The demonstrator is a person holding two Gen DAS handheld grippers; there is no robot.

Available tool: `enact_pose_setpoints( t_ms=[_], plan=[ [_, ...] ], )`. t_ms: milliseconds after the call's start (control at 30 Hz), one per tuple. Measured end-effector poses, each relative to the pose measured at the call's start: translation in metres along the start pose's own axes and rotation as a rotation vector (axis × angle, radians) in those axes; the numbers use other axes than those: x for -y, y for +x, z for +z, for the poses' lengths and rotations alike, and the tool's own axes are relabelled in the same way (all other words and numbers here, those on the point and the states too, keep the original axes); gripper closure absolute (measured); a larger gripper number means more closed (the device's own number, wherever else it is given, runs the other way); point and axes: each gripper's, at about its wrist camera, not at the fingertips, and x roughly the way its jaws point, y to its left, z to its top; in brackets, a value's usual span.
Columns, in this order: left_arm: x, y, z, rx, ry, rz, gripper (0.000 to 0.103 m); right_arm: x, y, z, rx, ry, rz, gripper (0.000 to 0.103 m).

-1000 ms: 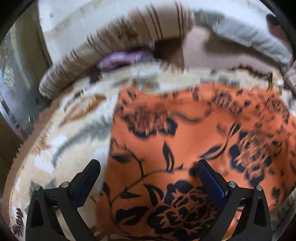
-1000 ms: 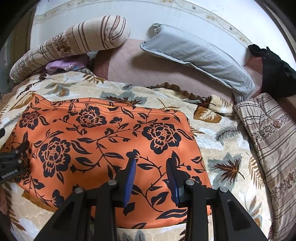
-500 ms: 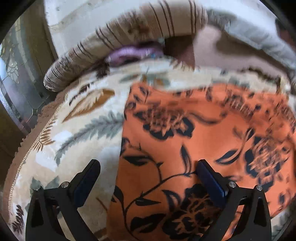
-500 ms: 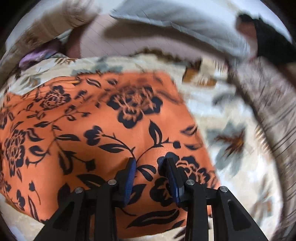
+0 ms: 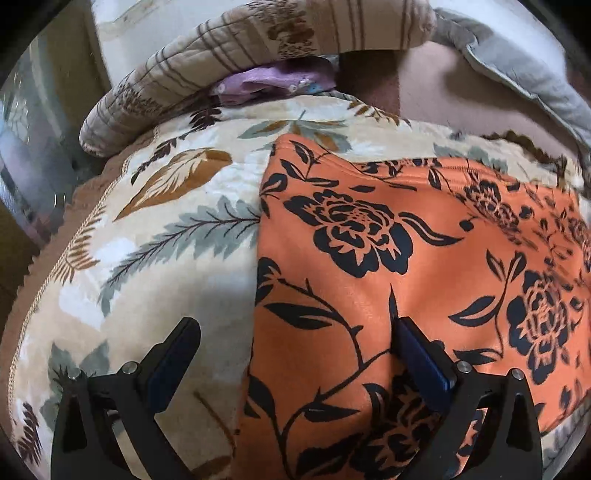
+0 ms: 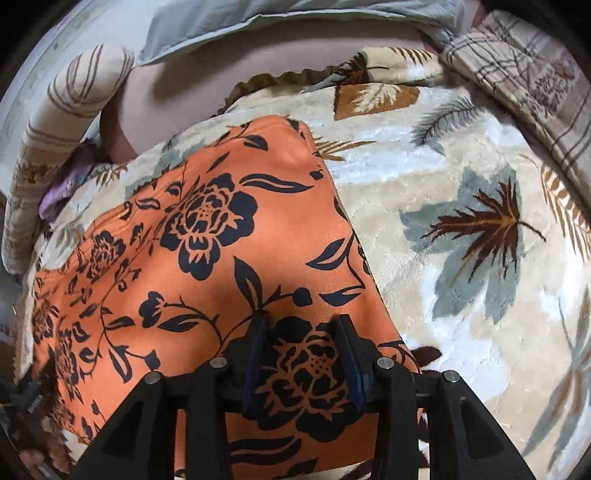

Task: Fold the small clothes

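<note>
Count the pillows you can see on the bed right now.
3. A striped bolster lies at the head on the left, a grey pillow at the head in the middle, and a striped pillow along the right side. Others may be out of view.

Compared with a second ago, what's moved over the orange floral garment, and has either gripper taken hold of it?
The right gripper dropped closer to the orange black-flowered garment and rolled, tilting its view; its fingers are opening above the cloth, gripping nothing. The left gripper slid slightly sideways and now straddles the garment's left edge, wide open. The garment stayed flat on the leaf-patterned blanket.
</note>
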Motion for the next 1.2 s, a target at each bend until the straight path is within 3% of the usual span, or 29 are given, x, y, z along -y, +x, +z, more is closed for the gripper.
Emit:
enact_pose_setpoints(
  t_ms=[67, 200, 433, 633, 733, 833, 1033, 1167, 1200],
  plan=[
    [-0.005, -0.008, 0.000, 0.008, 0.001, -0.008, 0.000, 0.003, -0.007, 0.001, 0.006, 0.019, 0.038, 0.060],
    [-0.021, -0.032, -0.011, 0.011, -0.036, -0.016, 0.000, 0.004, -0.035, -0.011, 0.007, 0.049, 0.181, 0.042],
    [-0.039, -0.069, -0.044, -0.045, -0.178, -0.098, 0.000, 0.011, -0.061, -0.040, -0.002, 0.084, 0.280, 0.042],
    [-0.042, -0.072, -0.077, -0.120, -0.288, -0.256, 0.000, 0.041, -0.073, -0.069, -0.019, 0.180, 0.353, 0.040],
    [-0.035, -0.065, -0.080, -0.143, -0.306, -0.339, 0.000, 0.047, -0.070, -0.077, -0.037, 0.222, 0.378, 0.038],
    [-0.030, -0.054, -0.081, -0.141, -0.338, -0.374, 0.000, 0.052, -0.059, -0.079, -0.061, 0.265, 0.403, 0.038],
    [-0.035, -0.040, -0.064, -0.065, -0.428, -0.472, 0.000, 0.071, -0.036, -0.081, -0.079, 0.437, 0.507, 0.038],
    [-0.032, -0.032, -0.059, -0.047, -0.439, -0.475, 0.004, 0.078, -0.021, -0.083, -0.088, 0.498, 0.540, 0.037],
    [-0.030, -0.032, -0.059, -0.033, -0.433, -0.466, 0.011, 0.079, -0.016, -0.083, -0.085, 0.522, 0.547, 0.037]
  ],
)
